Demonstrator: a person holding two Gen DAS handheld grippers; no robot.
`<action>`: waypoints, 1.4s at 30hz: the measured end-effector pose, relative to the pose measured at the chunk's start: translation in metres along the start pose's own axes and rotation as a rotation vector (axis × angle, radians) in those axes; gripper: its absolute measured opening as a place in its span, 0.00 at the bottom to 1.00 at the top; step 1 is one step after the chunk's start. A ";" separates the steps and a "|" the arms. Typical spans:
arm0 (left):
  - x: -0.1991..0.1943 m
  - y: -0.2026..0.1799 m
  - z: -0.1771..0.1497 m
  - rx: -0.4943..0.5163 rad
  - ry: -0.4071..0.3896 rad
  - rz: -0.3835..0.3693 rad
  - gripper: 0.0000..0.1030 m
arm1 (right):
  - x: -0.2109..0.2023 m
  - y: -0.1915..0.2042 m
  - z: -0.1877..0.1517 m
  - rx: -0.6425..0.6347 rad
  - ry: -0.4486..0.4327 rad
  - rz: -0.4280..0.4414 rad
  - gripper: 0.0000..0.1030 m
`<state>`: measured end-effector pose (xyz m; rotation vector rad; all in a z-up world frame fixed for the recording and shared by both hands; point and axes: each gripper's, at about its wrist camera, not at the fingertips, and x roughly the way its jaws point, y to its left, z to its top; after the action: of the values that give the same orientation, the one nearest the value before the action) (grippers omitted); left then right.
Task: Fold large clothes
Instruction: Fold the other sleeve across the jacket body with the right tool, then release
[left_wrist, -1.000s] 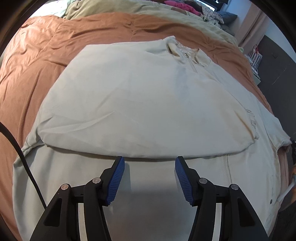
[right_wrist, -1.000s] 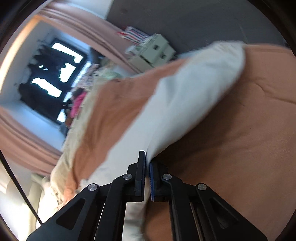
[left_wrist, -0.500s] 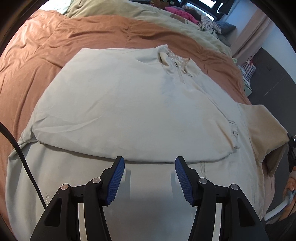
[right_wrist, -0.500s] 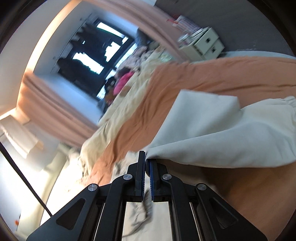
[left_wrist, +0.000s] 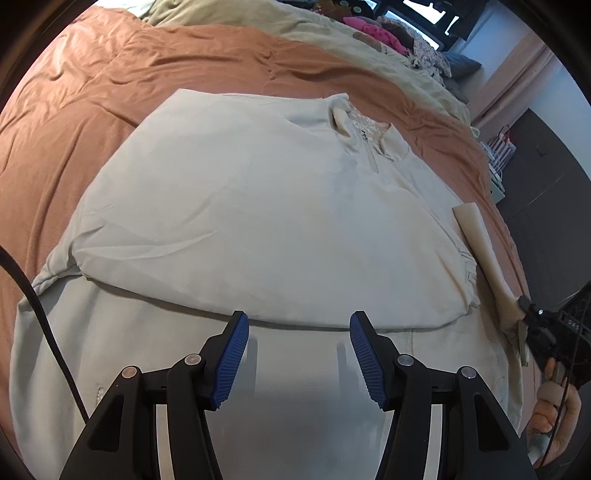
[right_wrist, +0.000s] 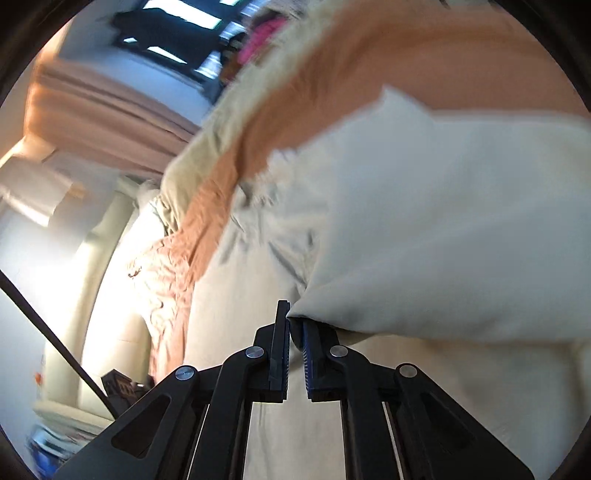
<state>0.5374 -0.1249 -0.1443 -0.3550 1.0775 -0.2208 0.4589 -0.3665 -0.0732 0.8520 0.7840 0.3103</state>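
1. A large cream garment (left_wrist: 258, 229) lay spread on the rust-orange bedspread (left_wrist: 110, 85) of a bed, its collar and short zip pointing toward the far side and one side already folded over its middle.
2. The left gripper (left_wrist: 298, 350) hung just above the garment's near, single-layer part, close to the edge of the folded-over layer. Its blue-padded jaws stood well apart, with nothing between them.
3. The right gripper (right_wrist: 294, 332) had a corner of the garment's sleeve (right_wrist: 424, 258) between its jaws. The jaws had just been easing apart a little; a narrow gap showed lower down, while the cloth still sat at the tips.
4. In the left wrist view the same sleeve (left_wrist: 480, 243) stretched as a narrow strip along the garment's right edge toward the right gripper, which a hand (left_wrist: 554, 410) held at the picture's right border.
5. The right wrist view was blurred; a beige blanket (left_wrist: 369, 40) and a window lay beyond the bedspread.
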 end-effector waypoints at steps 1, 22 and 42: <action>0.000 0.001 0.000 -0.006 0.002 -0.006 0.57 | -0.001 -0.008 -0.001 0.063 0.014 0.028 0.08; -0.029 0.015 -0.001 -0.072 -0.073 -0.008 0.57 | -0.166 -0.116 -0.019 0.476 -0.419 -0.251 0.80; -0.050 0.033 0.009 -0.181 -0.113 -0.087 0.57 | -0.108 0.030 -0.045 0.124 -0.613 -0.107 0.06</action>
<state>0.5226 -0.0757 -0.1117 -0.5712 0.9736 -0.1791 0.3542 -0.3804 -0.0151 0.9507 0.2749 -0.1006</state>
